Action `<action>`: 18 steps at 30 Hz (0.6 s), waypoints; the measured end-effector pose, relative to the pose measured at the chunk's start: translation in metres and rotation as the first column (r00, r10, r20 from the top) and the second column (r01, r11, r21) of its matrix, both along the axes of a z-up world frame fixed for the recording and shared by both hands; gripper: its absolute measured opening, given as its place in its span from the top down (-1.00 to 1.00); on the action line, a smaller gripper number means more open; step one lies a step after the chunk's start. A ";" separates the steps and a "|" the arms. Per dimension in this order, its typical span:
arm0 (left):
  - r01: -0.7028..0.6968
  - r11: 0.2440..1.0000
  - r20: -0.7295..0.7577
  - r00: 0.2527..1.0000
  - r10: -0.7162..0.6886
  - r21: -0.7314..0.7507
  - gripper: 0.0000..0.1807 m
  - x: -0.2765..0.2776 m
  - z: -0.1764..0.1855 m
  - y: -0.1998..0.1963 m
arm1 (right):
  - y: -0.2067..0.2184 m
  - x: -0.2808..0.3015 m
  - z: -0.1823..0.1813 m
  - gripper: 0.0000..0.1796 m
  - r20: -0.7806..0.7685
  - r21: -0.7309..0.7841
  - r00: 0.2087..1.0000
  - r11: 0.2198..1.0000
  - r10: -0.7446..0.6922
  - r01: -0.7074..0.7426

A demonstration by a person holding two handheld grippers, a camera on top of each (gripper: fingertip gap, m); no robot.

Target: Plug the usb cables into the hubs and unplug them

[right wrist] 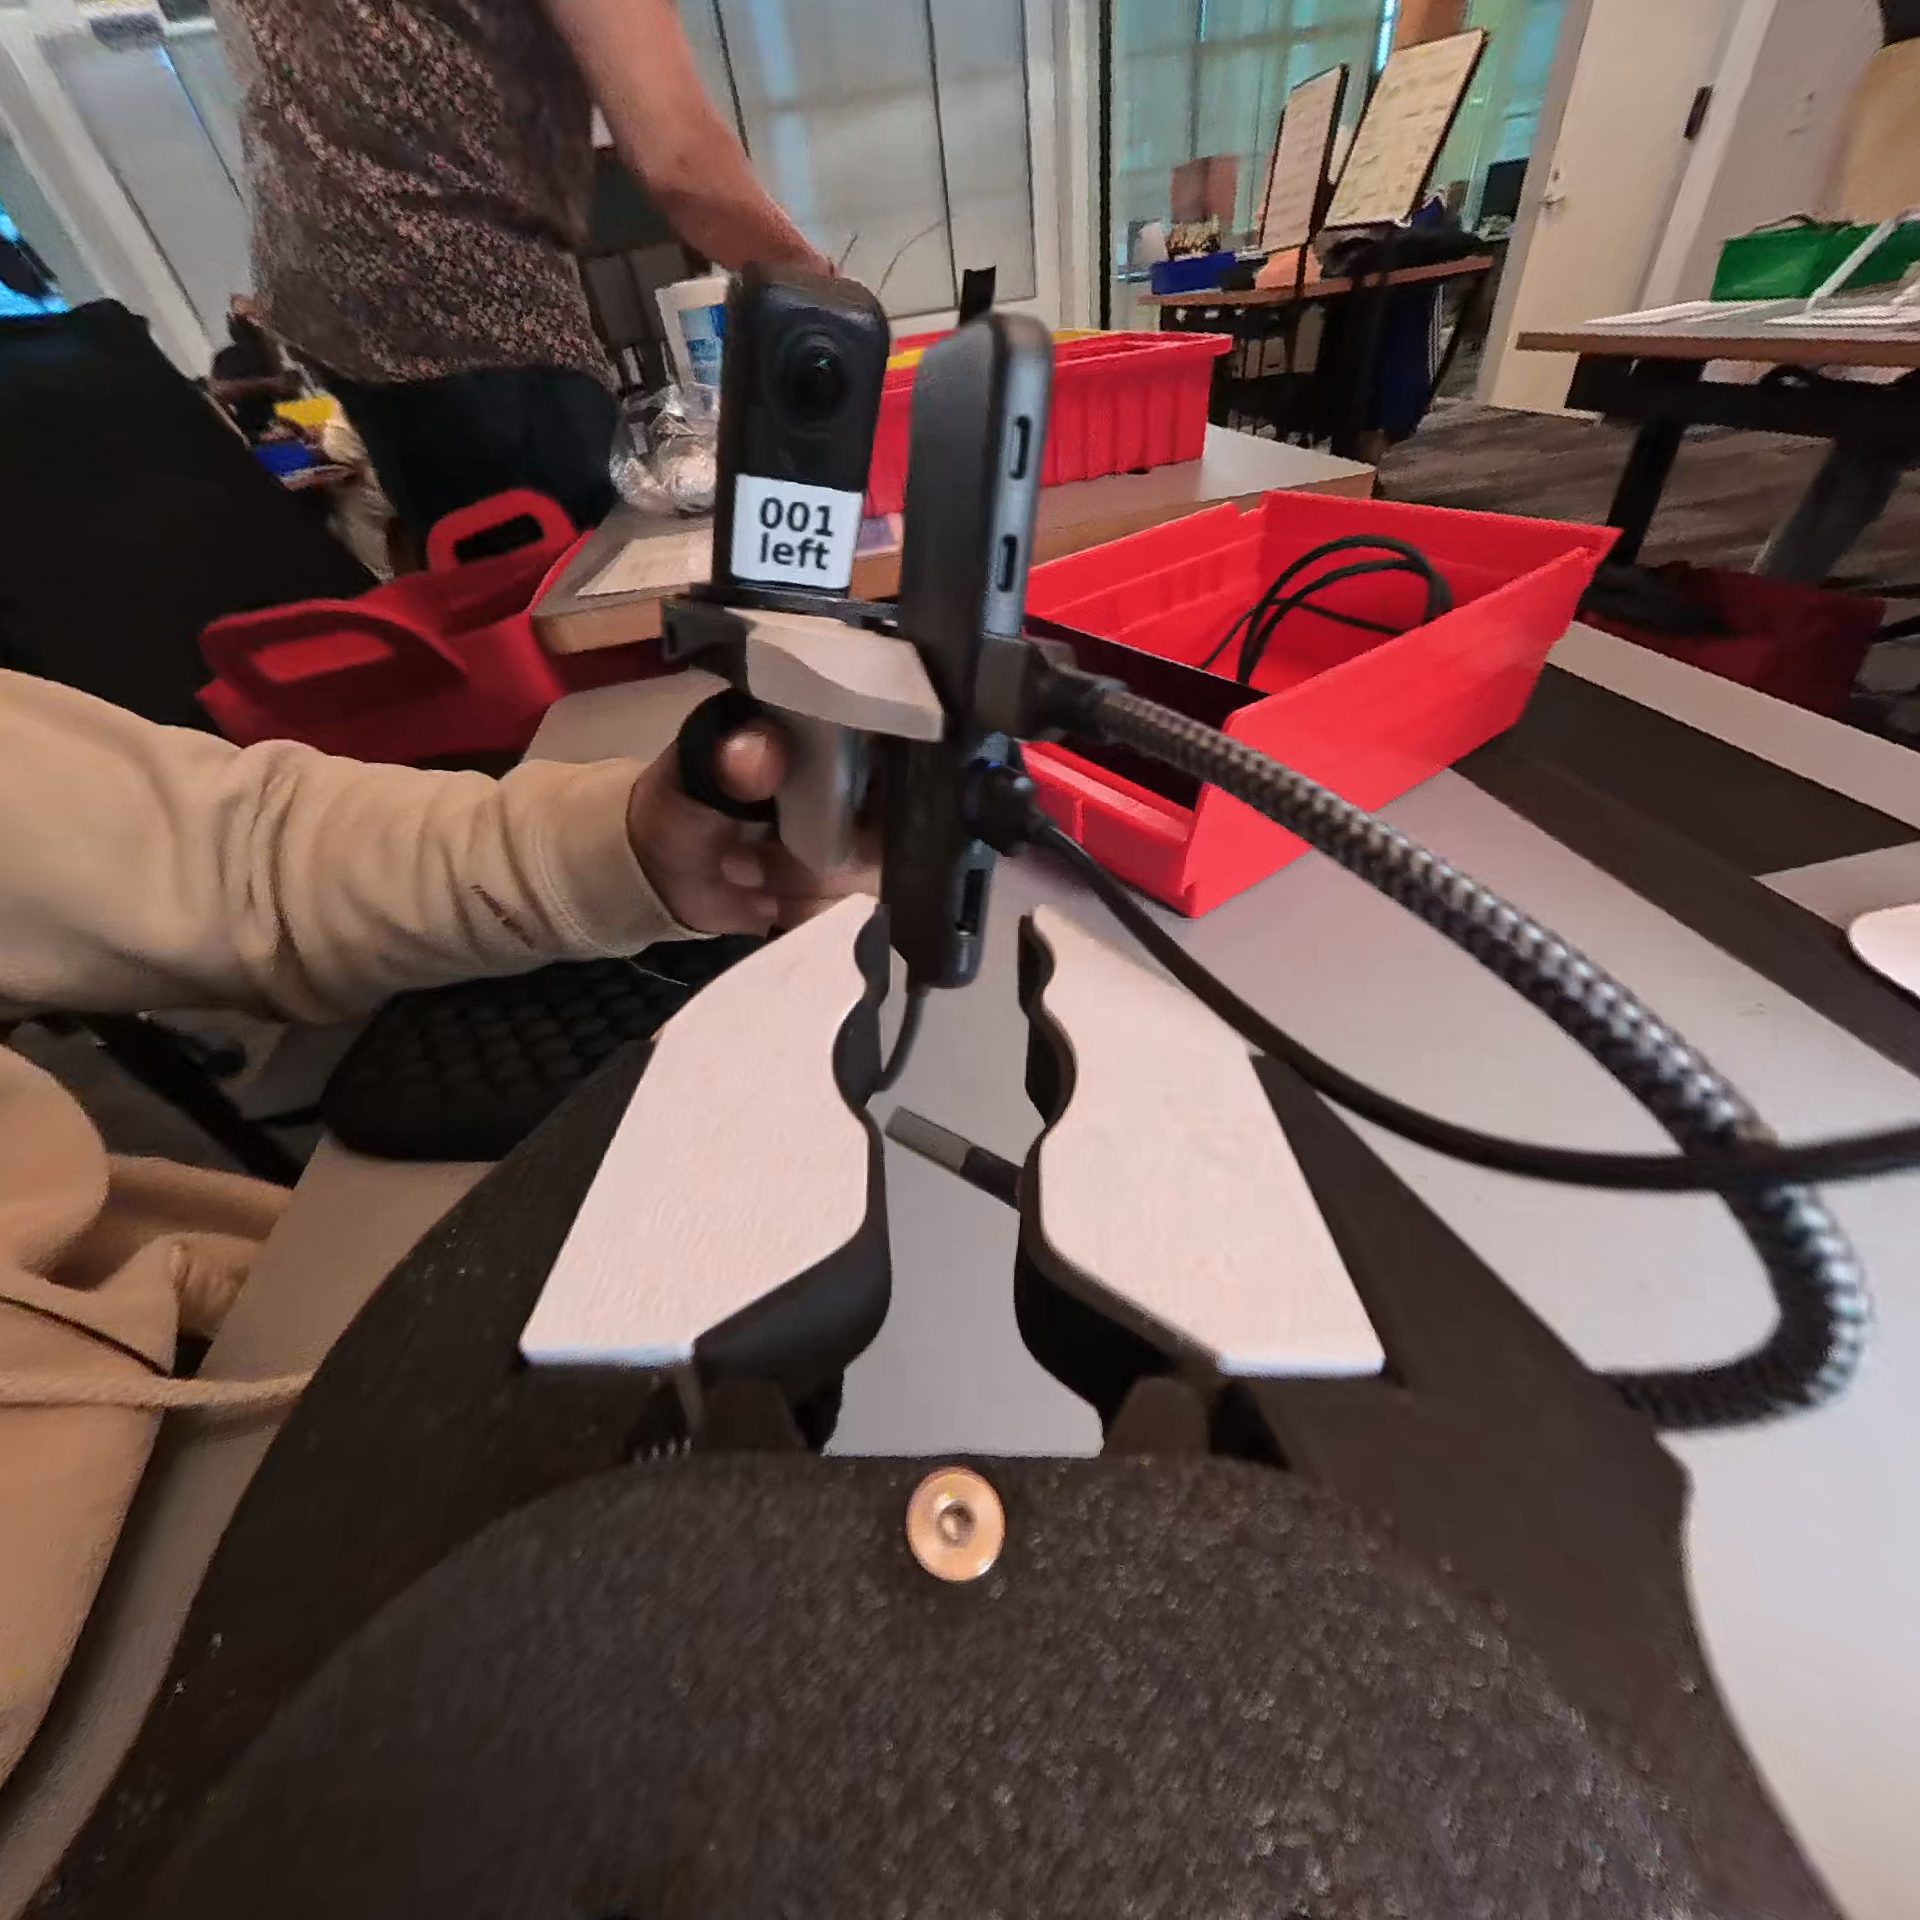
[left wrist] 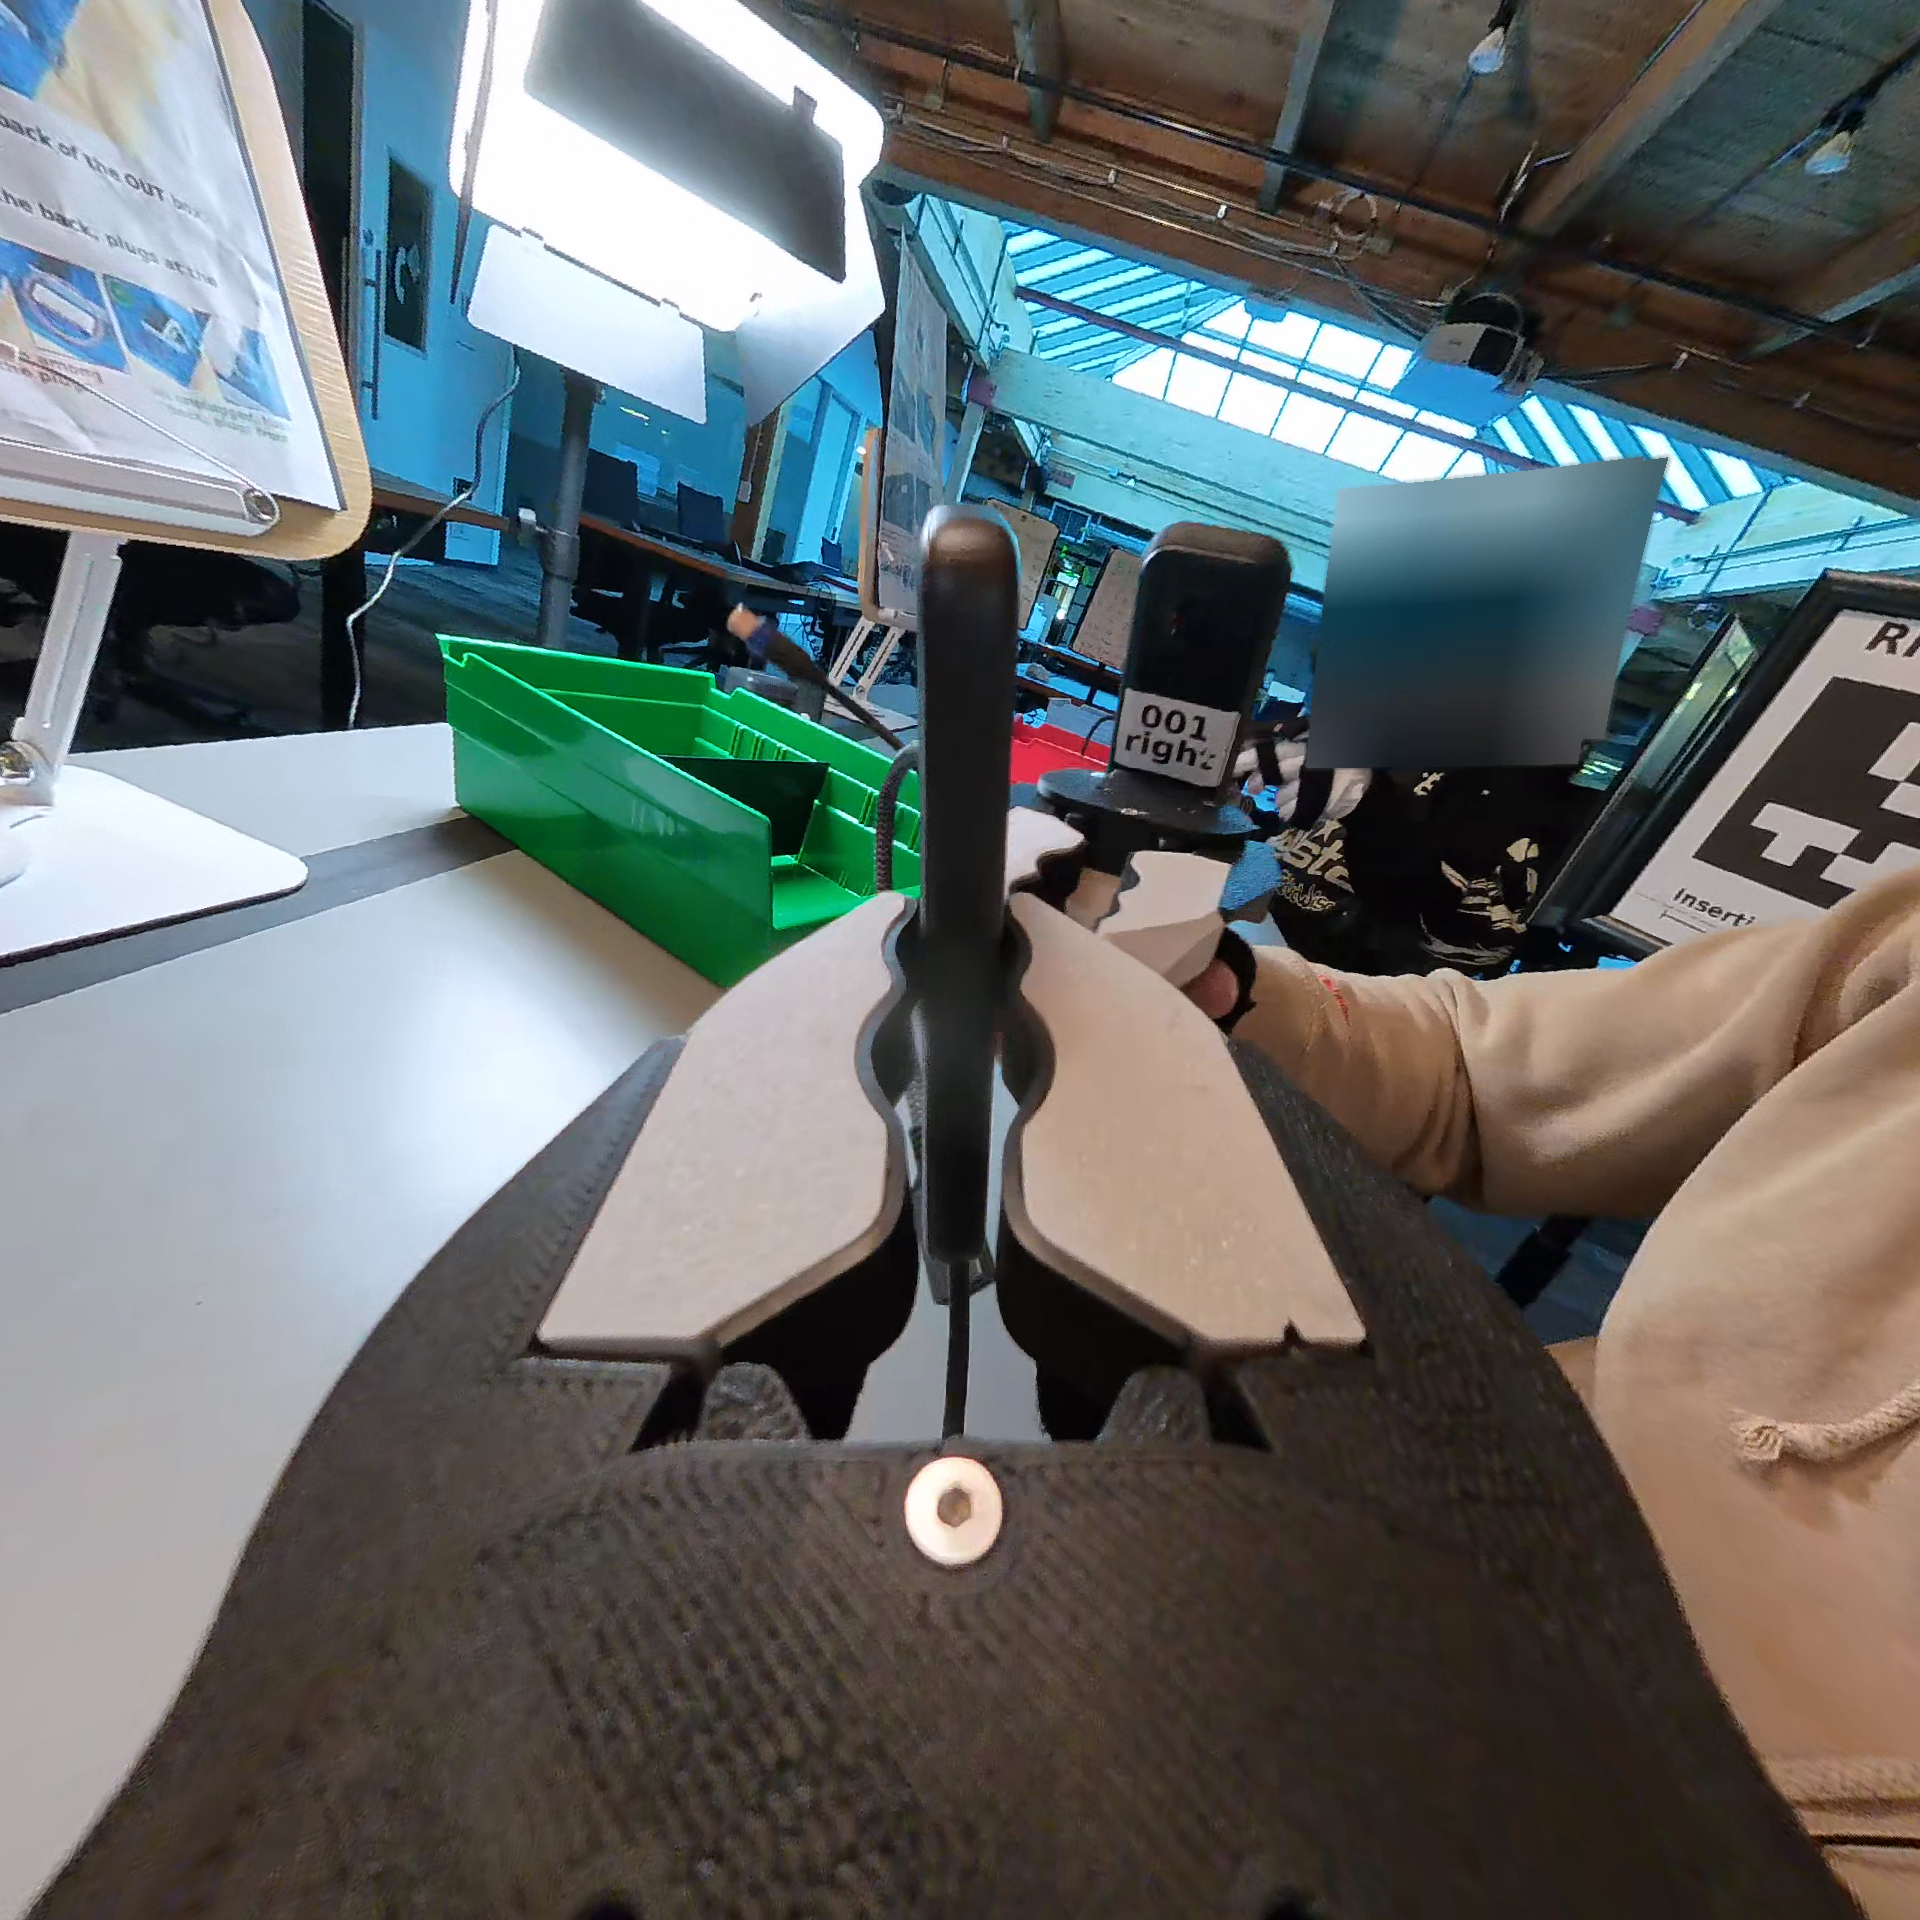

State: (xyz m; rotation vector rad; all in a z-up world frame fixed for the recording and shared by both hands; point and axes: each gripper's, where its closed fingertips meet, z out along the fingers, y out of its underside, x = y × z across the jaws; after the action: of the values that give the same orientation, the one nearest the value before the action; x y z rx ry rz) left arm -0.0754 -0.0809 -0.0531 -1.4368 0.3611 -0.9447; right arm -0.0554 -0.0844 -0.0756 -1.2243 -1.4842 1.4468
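My left gripper (left wrist: 958,914) is shut on a black USB hub (left wrist: 966,727) and holds it upright above the grey table (left wrist: 312,1091). In the right wrist view the hub (right wrist: 966,499) shows its ports. A thick braided cable (right wrist: 1455,914) and a thin black cable (right wrist: 1299,1081) are plugged into its side. The hub's own lead hangs down, with its plug (right wrist: 935,1138) between my right fingers. My right gripper (right wrist: 951,920) is open around the hub's lower end, not touching it. It also shows in the left wrist view (left wrist: 1101,883).
A green bin (left wrist: 623,790) stands on the table behind the hub, and a white document stand (left wrist: 135,260) at far left. A red bin (right wrist: 1351,665) holds a coiled black cable (right wrist: 1340,592). A person (right wrist: 416,187) stands beyond the table.
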 end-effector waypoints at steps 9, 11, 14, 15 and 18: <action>0.133 0.990 0.009 0.991 -0.133 -0.044 0.86 0.024 -0.003 -0.009 | -0.009 0.006 0.010 0.86 -0.075 -0.119 0.992 0.987 0.097 -0.106; 0.155 0.986 0.007 0.988 -0.155 -0.055 0.86 0.028 -0.005 -0.010 | -0.011 0.006 0.007 0.90 -0.070 -0.099 0.992 0.989 0.107 -0.113; 0.166 0.985 -0.002 0.986 -0.166 -0.052 0.86 0.030 -0.007 -0.012 | -0.013 0.008 0.006 0.92 -0.082 -0.098 0.989 0.987 0.122 -0.130; 0.167 0.985 -0.012 0.986 -0.168 -0.042 0.86 0.031 -0.006 -0.012 | -0.013 0.009 0.006 0.92 -0.089 -0.095 0.988 0.986 0.127 -0.136; 0.180 0.984 -0.052 0.982 -0.180 -0.008 0.79 0.035 -0.007 -0.016 | -0.012 0.010 0.009 0.93 -0.111 -0.099 0.987 0.986 0.120 -0.131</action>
State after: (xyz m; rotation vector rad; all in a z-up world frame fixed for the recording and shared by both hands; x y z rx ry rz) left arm -0.0409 -0.0970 -0.0601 -1.4518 0.5359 -1.0549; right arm -0.0453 -0.0961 -0.0669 -1.1148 -1.4514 1.6669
